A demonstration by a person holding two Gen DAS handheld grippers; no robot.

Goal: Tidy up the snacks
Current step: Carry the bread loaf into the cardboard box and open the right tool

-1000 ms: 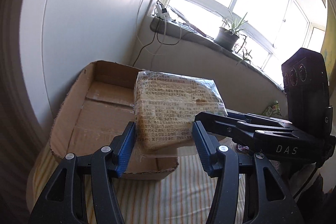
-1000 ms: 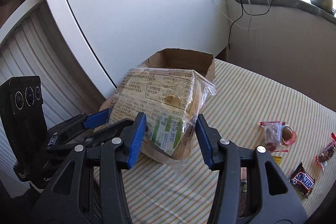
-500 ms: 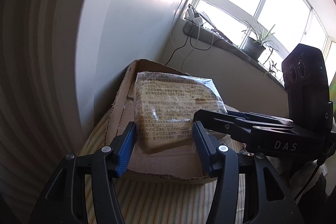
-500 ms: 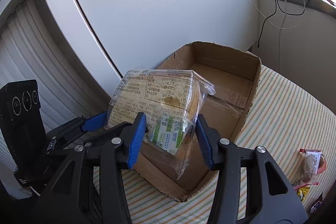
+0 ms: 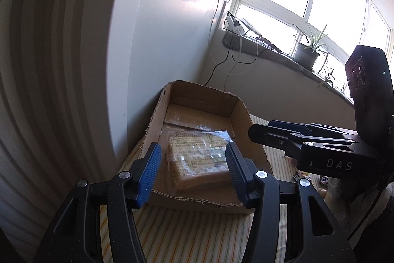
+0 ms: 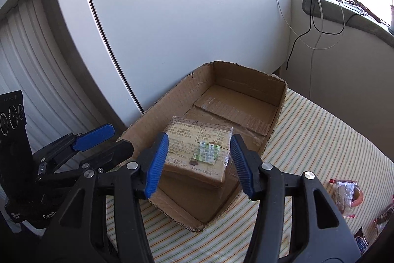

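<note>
Bread pack (image 6: 197, 152), wrapped in clear plastic with printed text up, lies flat on the floor of the cardboard box (image 6: 248, 80), toward its near end. Both grippers hang over that end with nothing between their blue pads. The right gripper (image 6: 199, 162) has just been opening and its jaws stand apart, clear of the pack; the left gripper (image 5: 193, 171) also stands apart. The box sits on a striped cloth (image 6: 320, 130) beside a white wall (image 6: 184, 4). Small wrapped snacks (image 6: 346, 192) lie on the cloth, well apart from the box.
</note>
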